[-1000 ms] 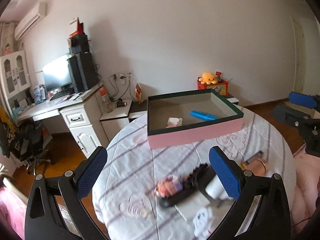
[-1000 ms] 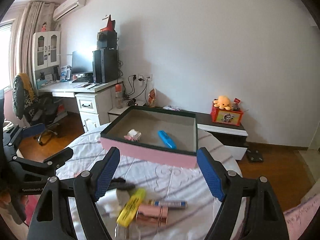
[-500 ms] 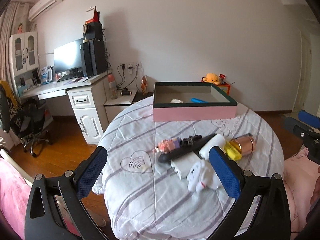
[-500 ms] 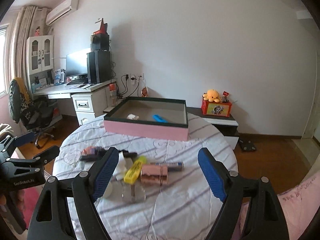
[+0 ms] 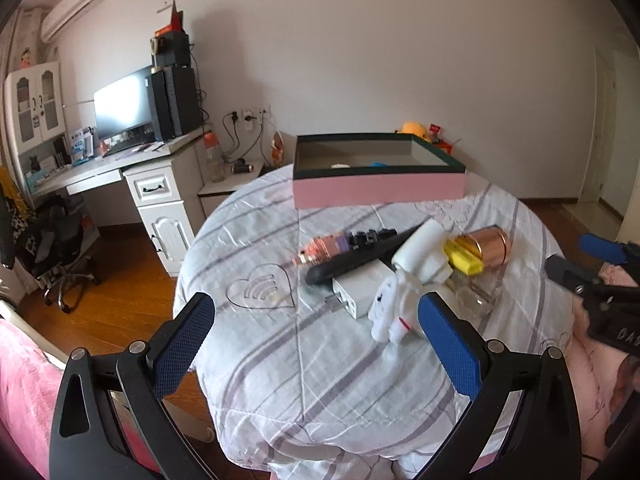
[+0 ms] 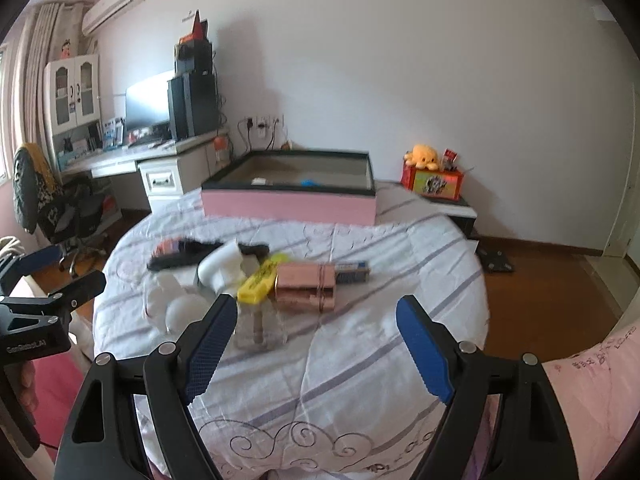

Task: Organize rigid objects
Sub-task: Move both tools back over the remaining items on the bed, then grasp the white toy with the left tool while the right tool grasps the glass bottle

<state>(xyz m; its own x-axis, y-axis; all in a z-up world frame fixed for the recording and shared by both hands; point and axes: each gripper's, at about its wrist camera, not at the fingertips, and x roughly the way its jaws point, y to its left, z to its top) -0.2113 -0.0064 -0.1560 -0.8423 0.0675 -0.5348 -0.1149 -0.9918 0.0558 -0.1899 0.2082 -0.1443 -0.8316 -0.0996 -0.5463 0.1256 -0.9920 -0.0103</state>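
A pink box with a dark green rim stands at the far side of the round table; a blue item and a small white item lie inside. A heap lies mid-table: black remote, white charger, white plush, yellow highlighter, rose-gold can, glass bottle, blue-ended pen. My left gripper is open and empty, near the table's near edge. My right gripper is open and empty, before the heap.
The table carries a white striped quilt. A white desk with monitor and speakers and an office chair stand left. A low cabinet with an orange plush stands behind. Wooden floor lies around.
Both grippers have pulled back from the box towards the near side of the table, so the heap of objects now lies ahead of the fingers. Both stay open.
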